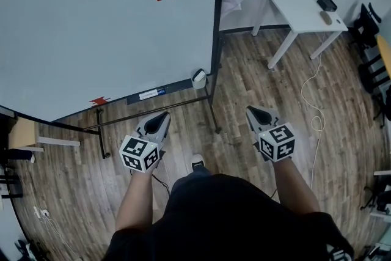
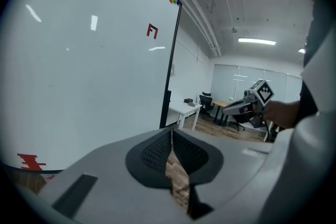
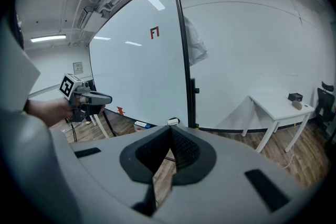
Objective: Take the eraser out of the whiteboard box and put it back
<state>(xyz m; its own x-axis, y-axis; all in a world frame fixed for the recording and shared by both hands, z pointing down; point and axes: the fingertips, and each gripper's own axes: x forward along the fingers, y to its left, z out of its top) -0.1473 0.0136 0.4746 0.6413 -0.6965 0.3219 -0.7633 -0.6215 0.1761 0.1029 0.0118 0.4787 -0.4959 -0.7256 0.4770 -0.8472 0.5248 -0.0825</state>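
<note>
A small white box (image 1: 199,78) hangs at the right end of the whiteboard's (image 1: 91,27) bottom tray; the right gripper view shows the box (image 3: 173,121) just past my jaws. I cannot see into it, so the eraser is hidden. A white-and-blue block (image 1: 151,94) lies on the tray to its left. My left gripper (image 1: 164,116) is held below the tray, shut and empty. My right gripper (image 1: 252,110) is to the right of the board's post, also shut and empty. Both are well short of the box.
The board's black stand legs (image 1: 101,131) and crossbar run between me and the tray. A white table (image 1: 305,9) with a black object (image 1: 327,4) stands at the back right. A white cable (image 1: 316,122) trails over the wood floor, with chairs (image 1: 366,27) at the far right.
</note>
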